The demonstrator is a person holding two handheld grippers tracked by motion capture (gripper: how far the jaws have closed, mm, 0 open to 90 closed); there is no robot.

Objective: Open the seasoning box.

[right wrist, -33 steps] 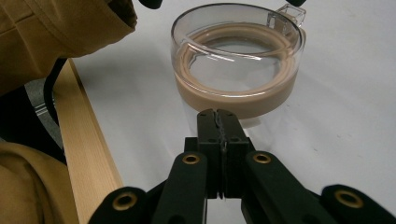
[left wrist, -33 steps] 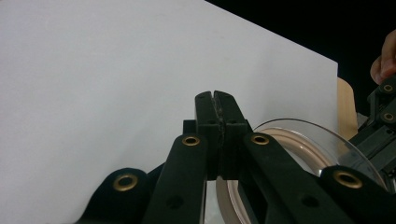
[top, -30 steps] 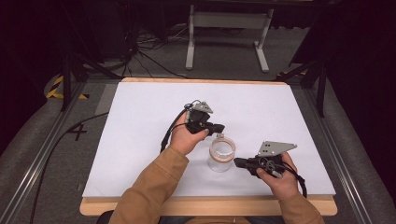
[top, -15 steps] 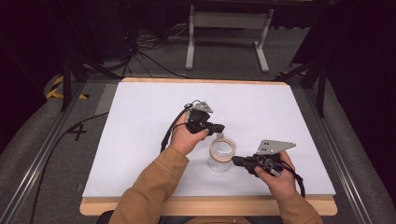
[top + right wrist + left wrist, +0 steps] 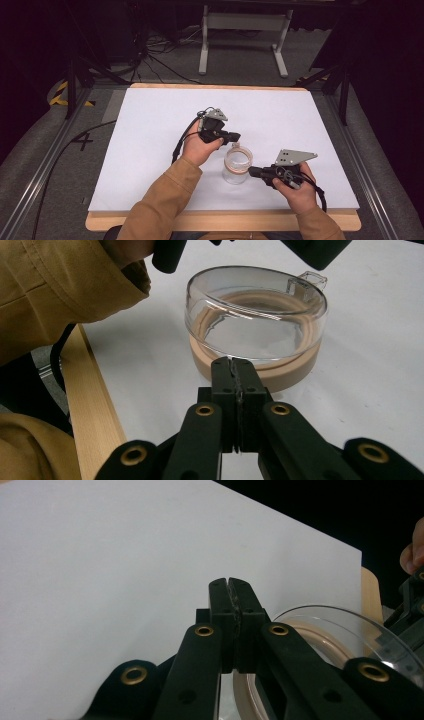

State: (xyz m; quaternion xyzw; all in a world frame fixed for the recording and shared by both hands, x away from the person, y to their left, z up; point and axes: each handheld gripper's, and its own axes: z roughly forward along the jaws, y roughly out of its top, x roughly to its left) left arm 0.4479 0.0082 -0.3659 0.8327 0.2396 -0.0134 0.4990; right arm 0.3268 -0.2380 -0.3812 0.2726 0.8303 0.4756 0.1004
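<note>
A round clear plastic container [image 5: 237,164] with a tan ring stands on the white table top [image 5: 150,125] near the front middle. My left gripper [image 5: 236,136] hovers just behind and above it, jaws pressed together on nothing. In the left gripper view the left gripper [image 5: 229,582] is above the container [image 5: 320,630] rim. My right gripper [image 5: 251,171] points at the container from the right, shut and empty. In the right gripper view the right gripper [image 5: 233,361] sits just short of the container [image 5: 255,315] and its tan ring; whether it touches is unclear.
The table's wooden front edge [image 5: 225,222] runs close below both hands. A tan sleeve [image 5: 55,285] lies left of the container. Black cables [image 5: 165,60] and a white metal stand [image 5: 245,22] are on the floor beyond the table's far edge.
The right gripper has edged slightly left toward the container. The left gripper and the container have stayed where they were.
</note>
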